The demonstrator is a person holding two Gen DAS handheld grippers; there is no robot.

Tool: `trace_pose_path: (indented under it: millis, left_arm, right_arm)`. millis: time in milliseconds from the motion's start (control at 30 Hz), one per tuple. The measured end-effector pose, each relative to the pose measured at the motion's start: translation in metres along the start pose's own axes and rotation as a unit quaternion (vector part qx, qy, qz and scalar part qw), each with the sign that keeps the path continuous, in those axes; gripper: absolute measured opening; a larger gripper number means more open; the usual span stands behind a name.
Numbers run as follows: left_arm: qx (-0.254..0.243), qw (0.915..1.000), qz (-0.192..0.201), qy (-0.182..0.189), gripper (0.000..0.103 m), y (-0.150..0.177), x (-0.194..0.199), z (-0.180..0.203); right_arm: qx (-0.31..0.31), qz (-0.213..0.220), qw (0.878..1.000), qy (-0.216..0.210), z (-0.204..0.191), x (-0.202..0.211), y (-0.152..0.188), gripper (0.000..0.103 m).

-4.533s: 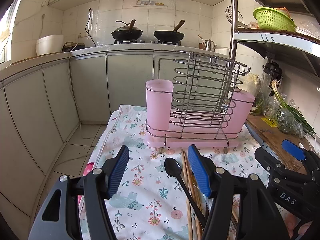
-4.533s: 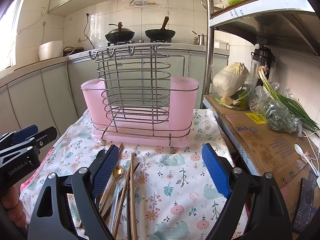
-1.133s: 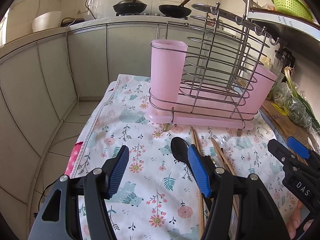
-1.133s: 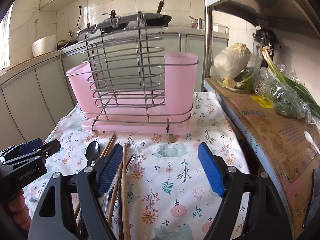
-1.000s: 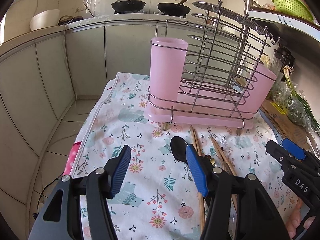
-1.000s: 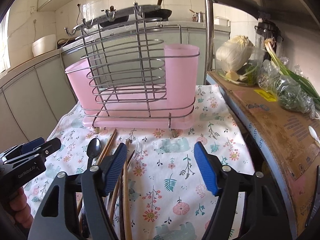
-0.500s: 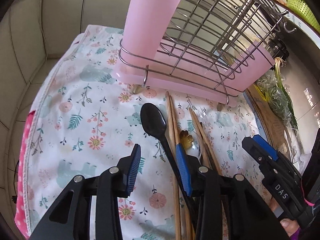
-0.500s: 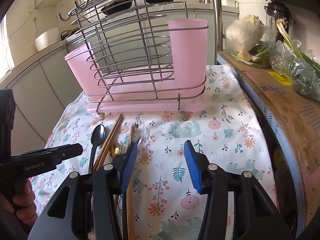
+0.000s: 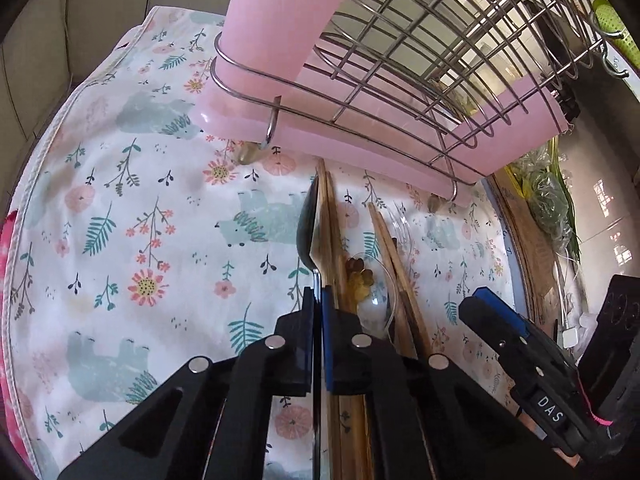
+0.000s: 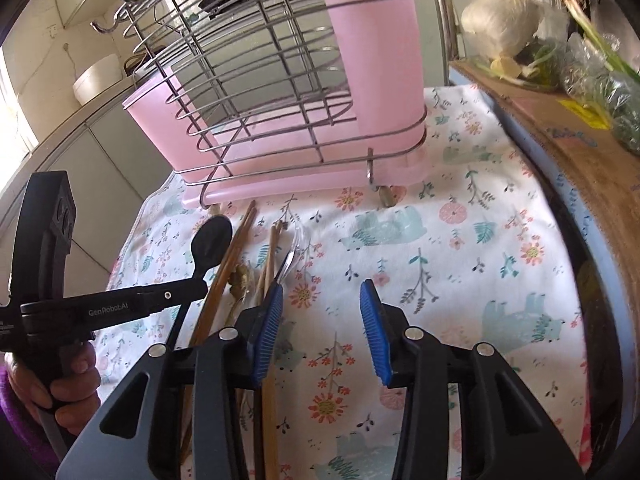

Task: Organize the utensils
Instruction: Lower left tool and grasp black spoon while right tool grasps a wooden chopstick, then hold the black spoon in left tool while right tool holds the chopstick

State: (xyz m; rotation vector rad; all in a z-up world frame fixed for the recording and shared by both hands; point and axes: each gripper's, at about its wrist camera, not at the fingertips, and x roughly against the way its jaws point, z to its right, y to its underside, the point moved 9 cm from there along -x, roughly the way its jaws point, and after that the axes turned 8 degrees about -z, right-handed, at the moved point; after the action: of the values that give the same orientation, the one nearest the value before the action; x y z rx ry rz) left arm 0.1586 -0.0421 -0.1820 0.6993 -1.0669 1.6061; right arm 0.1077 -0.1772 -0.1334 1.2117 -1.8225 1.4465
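My left gripper [image 9: 318, 300] is shut on the handle of the black spoon [image 9: 309, 236], low over the floral cloth; the spoon [image 10: 211, 242] and the gripper [image 10: 196, 286] also show in the right wrist view. Wooden chopsticks [image 9: 332, 240] and a clear spoon with a gold charm [image 9: 370, 280] lie just right of it. The pink utensil rack with wire frame [image 9: 360, 92] stands behind; it also shows in the right wrist view [image 10: 288, 120]. My right gripper [image 10: 320, 324] is open and empty above the cloth, its left finger over the chopsticks [image 10: 272, 264].
The floral cloth [image 9: 120, 200] covers the table. A cardboard board [image 10: 580, 152] with bagged greens [image 10: 600, 80] and a cabbage [image 10: 500, 20] lies along the right. The table's left edge drops to the floor by grey cabinets [image 9: 32, 40].
Both grippers have dropped closer to the table and utensils. My left gripper has shut on the black spoon's handle. My right gripper has narrowed but stays open.
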Motion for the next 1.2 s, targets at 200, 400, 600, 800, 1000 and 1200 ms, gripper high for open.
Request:
trace_pose_path:
  millis: [200, 400, 600, 800, 1000, 1200]
  left_arm:
    - [-0.009, 0.9997, 0.021, 0.000, 0.003, 0.000, 0.025, -0.011]
    - [-0.003, 0.9996, 0.027, -0.003, 0.003, 0.006, 0.033, -0.025]
    - [0.007, 0.9994, 0.033, -0.001, 0.003, 0.008, 0.034, -0.032]
    - [0.002, 0.9990, 0.043, -0.011, 0.003, 0.010, 0.042, -0.033]
    - [0.002, 0.9986, 0.025, -0.046, 0.003, 0.011, 0.032, -0.038]
    - [-0.017, 0.9964, 0.003, -0.083, 0.003, 0.012, 0.022, -0.039]
  right_arm:
    - [-0.005, -0.033, 0.999, -0.027, -0.011, -0.014, -0.001, 0.040]
    - [-0.021, -0.077, 0.995, -0.064, -0.021, -0.037, -0.002, 0.025]
    - [-0.039, -0.093, 0.990, -0.095, -0.027, -0.046, 0.000, 0.010]
    - [-0.044, -0.060, 0.994, -0.075, -0.014, -0.026, -0.001, 0.007]
    - [-0.044, -0.027, 0.999, 0.011, 0.014, -0.008, -0.006, 0.007]
    - [-0.025, -0.051, 0.995, 0.085, 0.025, -0.023, -0.002, 0.007]
